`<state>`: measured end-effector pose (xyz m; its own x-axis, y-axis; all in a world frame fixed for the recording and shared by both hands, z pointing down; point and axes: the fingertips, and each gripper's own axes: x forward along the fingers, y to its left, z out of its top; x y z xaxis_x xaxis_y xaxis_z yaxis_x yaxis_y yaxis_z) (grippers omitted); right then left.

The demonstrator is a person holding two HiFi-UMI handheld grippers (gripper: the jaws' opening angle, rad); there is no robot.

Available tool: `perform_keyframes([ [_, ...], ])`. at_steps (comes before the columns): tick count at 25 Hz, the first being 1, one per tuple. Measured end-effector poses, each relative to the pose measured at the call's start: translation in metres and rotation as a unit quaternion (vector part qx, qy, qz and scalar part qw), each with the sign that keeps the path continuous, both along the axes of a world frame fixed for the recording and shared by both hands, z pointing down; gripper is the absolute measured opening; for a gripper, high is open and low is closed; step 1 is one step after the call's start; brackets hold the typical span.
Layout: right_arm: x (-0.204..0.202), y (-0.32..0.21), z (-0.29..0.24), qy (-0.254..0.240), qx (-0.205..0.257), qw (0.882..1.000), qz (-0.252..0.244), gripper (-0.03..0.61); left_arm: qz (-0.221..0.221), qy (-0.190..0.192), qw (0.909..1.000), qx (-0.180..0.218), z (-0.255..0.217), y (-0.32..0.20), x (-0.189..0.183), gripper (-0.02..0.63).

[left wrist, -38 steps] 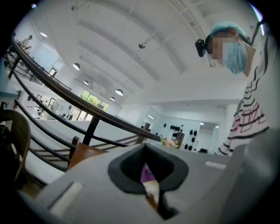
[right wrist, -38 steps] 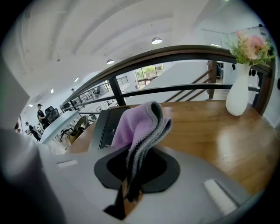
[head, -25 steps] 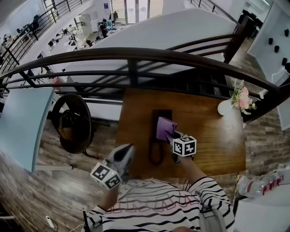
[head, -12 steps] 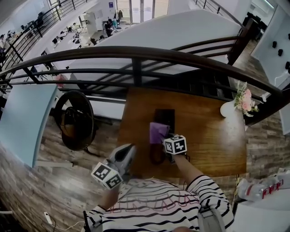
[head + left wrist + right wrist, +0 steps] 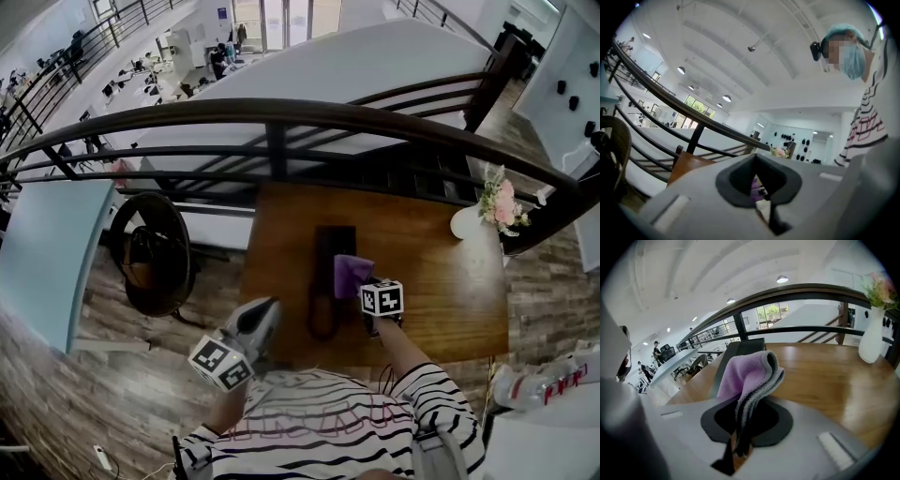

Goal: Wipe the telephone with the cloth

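A black telephone (image 5: 333, 246) lies in the middle of the wooden table (image 5: 441, 281), its handset (image 5: 322, 314) along its left side. My right gripper (image 5: 361, 286) is shut on a folded purple and grey cloth (image 5: 352, 275), which rests over the phone's right near part. In the right gripper view the cloth (image 5: 750, 376) droops out of the right gripper (image 5: 740, 430), with the telephone (image 5: 740, 348) behind it. My left gripper (image 5: 255, 323) hangs off the table's near left edge, away from the phone. Seen in its own view, the left gripper (image 5: 758, 190) has its jaws together and holds nothing.
A white vase of pink flowers (image 5: 478, 217) stands at the table's far right corner and also shows as the vase (image 5: 873, 341) at the right. A dark railing (image 5: 281, 117) runs behind the table. A round wicker chair (image 5: 150, 253) stands to the left.
My right gripper carried the cloth left across the telephone, then back right to about where it began. The left gripper stayed still.
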<state>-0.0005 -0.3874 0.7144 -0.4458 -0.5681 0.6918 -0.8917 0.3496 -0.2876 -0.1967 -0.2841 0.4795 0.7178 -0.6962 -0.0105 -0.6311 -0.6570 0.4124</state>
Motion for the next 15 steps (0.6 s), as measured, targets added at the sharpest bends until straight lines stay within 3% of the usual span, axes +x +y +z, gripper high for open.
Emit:
perform_keyframes([
  [7, 0.032, 0.01, 0.002, 0.028, -0.007, 0.999, 0.035, 0.037, 0.008, -0.001, 1.0, -0.001, -0.001, 0.004, 0.004, -0.002],
  [15, 0.024, 0.016, -0.015, 0.012, 0.013, 0.999, 0.03, 0.036, 0.006, -0.002, 1.0, 0.002, -0.001, 0.006, 0.004, -0.002],
])
